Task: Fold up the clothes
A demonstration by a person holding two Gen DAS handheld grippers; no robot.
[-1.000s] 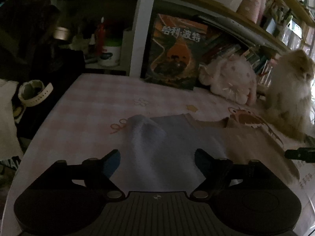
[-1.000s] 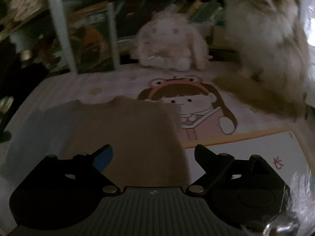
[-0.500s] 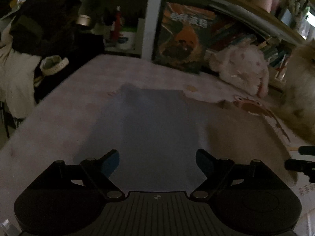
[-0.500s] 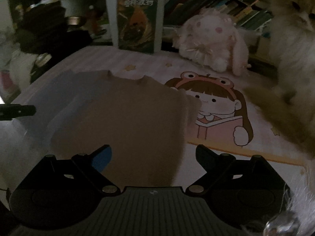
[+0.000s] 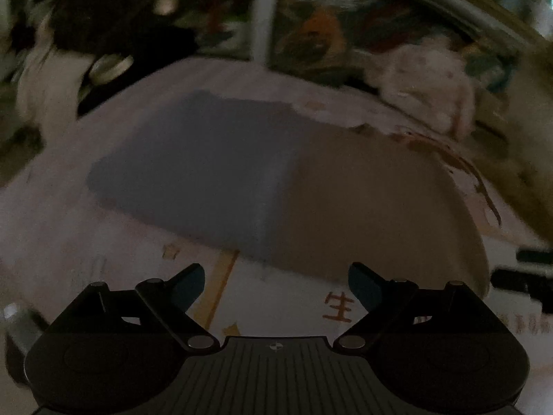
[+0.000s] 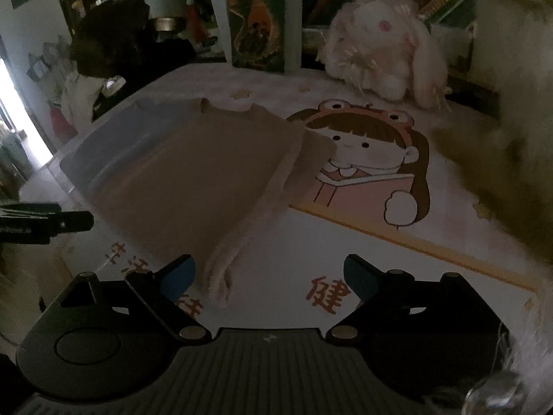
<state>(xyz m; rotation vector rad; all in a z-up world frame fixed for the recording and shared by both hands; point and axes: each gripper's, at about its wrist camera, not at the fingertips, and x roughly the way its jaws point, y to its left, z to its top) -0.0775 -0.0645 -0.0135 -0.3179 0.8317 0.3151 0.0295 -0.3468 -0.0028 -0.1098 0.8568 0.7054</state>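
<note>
both tools are open and hold nothing. left tool (image 5: 274, 285) hovers over the near edge of the desk (image 5: 69, 235), its blue-tipped fingers spread wide, with the garment (image 5: 283, 186) lying just ahead of them. right tool (image 6: 269, 276) hovers likewise, fingers apart, the garment's (image 6: 193, 169) near corner just beside its left fingertip. the garment is a top, half blue-grey and half tan, lying flat on a printed mat with a cartoon girl (image 6: 366, 159). one sleeve (image 6: 262, 207) is folded in along the right side, ending in a pale ribbed cuff near the right tool. a white plush rabbit (image 6: 383, 48) and a fluffy animal (image 6: 511, 97) sit at the back of the desk, apart from the cloth. the cloth looks soft, light and limp; it will likely sag and slide if pinched in the middle. better holds seem to be the two near hem corners, one per tool. the left view is blurred, so fine detail there cannot be told.
</note>
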